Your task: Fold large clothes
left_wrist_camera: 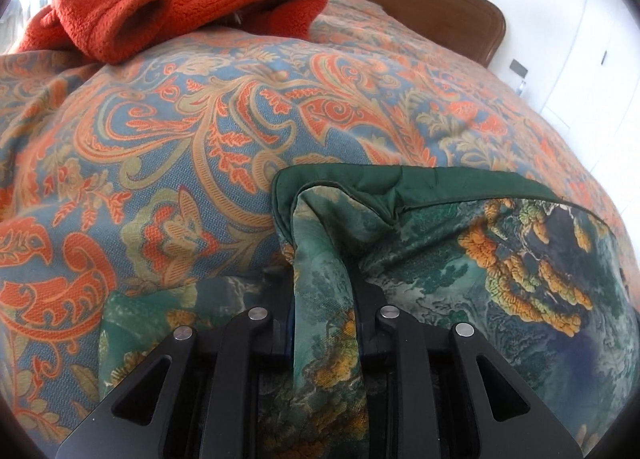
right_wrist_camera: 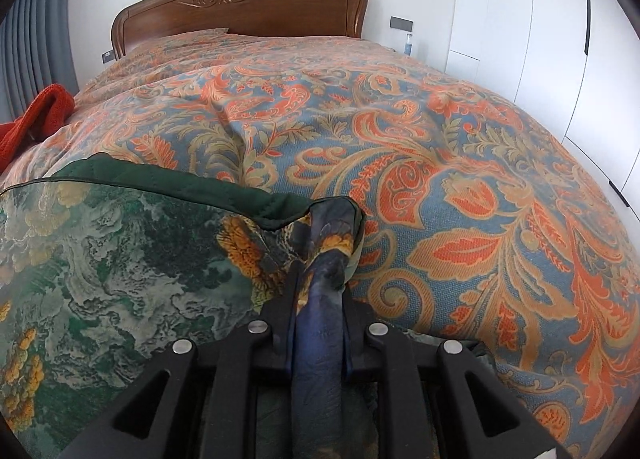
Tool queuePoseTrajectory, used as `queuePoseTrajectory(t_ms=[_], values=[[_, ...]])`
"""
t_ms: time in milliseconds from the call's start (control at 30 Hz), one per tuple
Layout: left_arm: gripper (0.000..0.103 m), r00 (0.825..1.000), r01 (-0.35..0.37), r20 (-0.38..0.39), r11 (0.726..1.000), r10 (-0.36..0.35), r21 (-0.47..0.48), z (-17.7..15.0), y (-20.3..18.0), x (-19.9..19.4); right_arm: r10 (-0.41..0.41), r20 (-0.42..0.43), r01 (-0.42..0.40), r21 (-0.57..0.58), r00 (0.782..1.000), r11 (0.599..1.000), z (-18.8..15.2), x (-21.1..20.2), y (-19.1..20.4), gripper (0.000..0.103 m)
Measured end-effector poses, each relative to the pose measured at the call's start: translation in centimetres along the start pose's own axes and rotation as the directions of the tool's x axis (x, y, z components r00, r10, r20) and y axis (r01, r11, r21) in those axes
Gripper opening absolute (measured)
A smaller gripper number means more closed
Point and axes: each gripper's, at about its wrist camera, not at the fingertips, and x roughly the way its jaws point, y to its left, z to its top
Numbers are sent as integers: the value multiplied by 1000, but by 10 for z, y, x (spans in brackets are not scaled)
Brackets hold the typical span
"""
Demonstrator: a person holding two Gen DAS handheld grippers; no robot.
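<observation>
A large green garment [left_wrist_camera: 500, 243] with an orange floral print and dark green quilted lining lies on the bed. My left gripper [left_wrist_camera: 322, 279] is shut on its left corner, the cloth bunched between the fingers. The garment shows in the right wrist view [right_wrist_camera: 120, 251] too. My right gripper [right_wrist_camera: 320, 279] is shut on its right corner, a bluish fold pinched between the fingers. The fingertips of both are hidden by cloth. The held edge stretches between the two grippers, low over the bed.
The bed has an orange and blue paisley bedspread [right_wrist_camera: 440, 179] and a wooden headboard [right_wrist_camera: 240, 7]. An orange knitted garment [left_wrist_camera: 160, 11] lies crumpled at the far left. White wardrobe doors [right_wrist_camera: 540, 39] stand to the right of the bed.
</observation>
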Motion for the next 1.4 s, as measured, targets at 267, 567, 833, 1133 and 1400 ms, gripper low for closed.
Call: queuePoseTrajectory(t_ms=[267,567,833,1133,1400], values=[[22,1000,0,-1,1000,0,2,0,0,0,-3,7,3,2,1000,1000,1,-1,0,18],[51,995,-103,14,995,103,19,1,-5,-15,-19,2,19,-10,1000,1000,3,-8,1,21],[85,989,-147,34,987,145,61,22,-14,-79,-113,59,119,-114,992,986,20,-58,12,73],[94,997,-44,65,986,34,161,16,-71,-150,-81,178,101,-107,981,989,13,-145,6,78],[94,999,35,-3,971,-35,237,3,-139,-140,-87,180,108,-108,980,988,1,-169,5,78]])
